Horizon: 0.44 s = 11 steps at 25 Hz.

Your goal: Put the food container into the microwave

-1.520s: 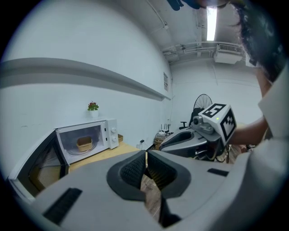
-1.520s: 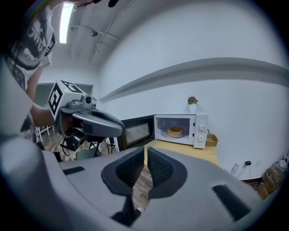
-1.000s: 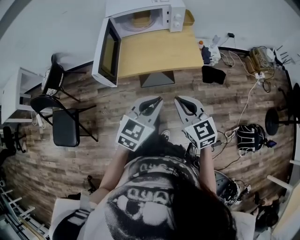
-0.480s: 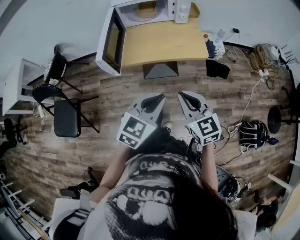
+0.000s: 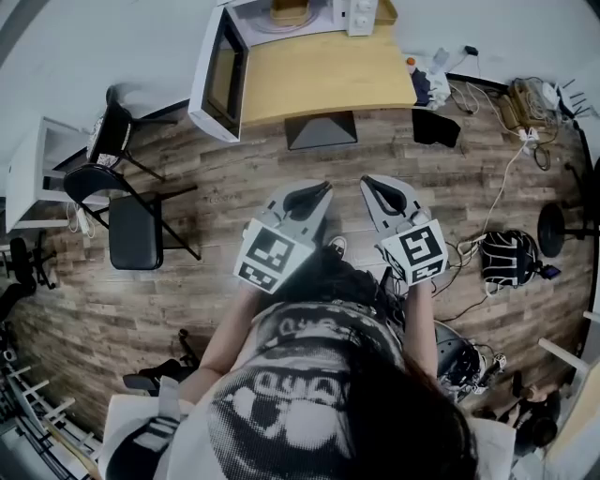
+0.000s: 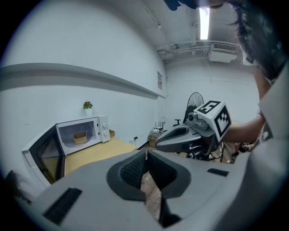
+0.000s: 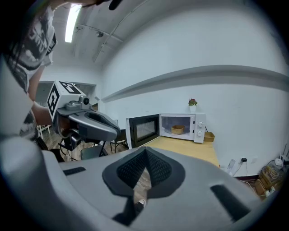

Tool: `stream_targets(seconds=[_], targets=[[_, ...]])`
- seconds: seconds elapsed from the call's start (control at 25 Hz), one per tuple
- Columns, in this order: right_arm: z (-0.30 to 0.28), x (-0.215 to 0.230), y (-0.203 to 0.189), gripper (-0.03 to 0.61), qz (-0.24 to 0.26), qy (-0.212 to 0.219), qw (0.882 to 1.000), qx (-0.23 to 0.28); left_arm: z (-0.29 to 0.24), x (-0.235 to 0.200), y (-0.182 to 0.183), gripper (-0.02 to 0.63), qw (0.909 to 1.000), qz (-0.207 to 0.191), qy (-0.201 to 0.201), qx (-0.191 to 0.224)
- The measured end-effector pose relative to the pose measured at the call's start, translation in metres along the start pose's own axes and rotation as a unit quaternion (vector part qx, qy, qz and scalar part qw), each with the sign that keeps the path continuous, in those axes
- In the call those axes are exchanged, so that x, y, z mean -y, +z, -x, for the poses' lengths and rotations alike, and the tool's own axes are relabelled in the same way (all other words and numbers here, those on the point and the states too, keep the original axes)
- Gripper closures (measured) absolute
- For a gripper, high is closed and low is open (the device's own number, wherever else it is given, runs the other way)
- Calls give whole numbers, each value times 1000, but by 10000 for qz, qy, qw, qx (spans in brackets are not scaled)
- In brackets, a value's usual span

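Note:
The white microwave (image 5: 281, 19) stands at the far end of a wooden table (image 5: 323, 70), its door (image 5: 223, 75) swung open to the left. A brown food container (image 5: 291, 11) sits inside it, also seen in the left gripper view (image 6: 80, 136) and the right gripper view (image 7: 177, 129). My left gripper (image 5: 309, 197) and right gripper (image 5: 380, 190) are held side by side over the wood floor, well short of the table. Both are shut with nothing between the pads. Each shows in the other's view: the right gripper (image 6: 180, 135) and the left gripper (image 7: 90, 124).
A black folding chair (image 5: 131, 239) and a second chair (image 5: 112, 150) stand at the left near a white cabinet (image 5: 28, 178). Cables, a black bag (image 5: 436, 127) and a helmet-like object (image 5: 506, 258) lie on the floor at the right. A small plant (image 7: 193, 103) tops the microwave.
The table and microwave have slid farther up and away in the head view, as the person moved back. Both grippers stay shut and empty, side by side.

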State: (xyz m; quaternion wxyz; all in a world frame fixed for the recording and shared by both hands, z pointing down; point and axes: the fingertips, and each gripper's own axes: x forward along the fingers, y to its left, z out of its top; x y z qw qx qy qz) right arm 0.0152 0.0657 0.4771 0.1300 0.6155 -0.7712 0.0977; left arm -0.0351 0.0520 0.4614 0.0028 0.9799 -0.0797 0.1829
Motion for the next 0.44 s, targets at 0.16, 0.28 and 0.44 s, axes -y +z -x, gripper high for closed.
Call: stream_targets(seconds=[0.16, 0.28, 0.44], targets=[[7, 3, -6, 575, -53, -78, 9999, -70, -2, 7, 0, 603, 10000, -38, -90, -18], [13, 7, -10, 575, -89, -161, 9998, -82, -1, 13, -1, 603, 9999, -61, -134, -38], [19, 15, -10, 575, -118, -265, 9996, 16, -3, 17, -2, 603, 9998, -95, -146, -30]])
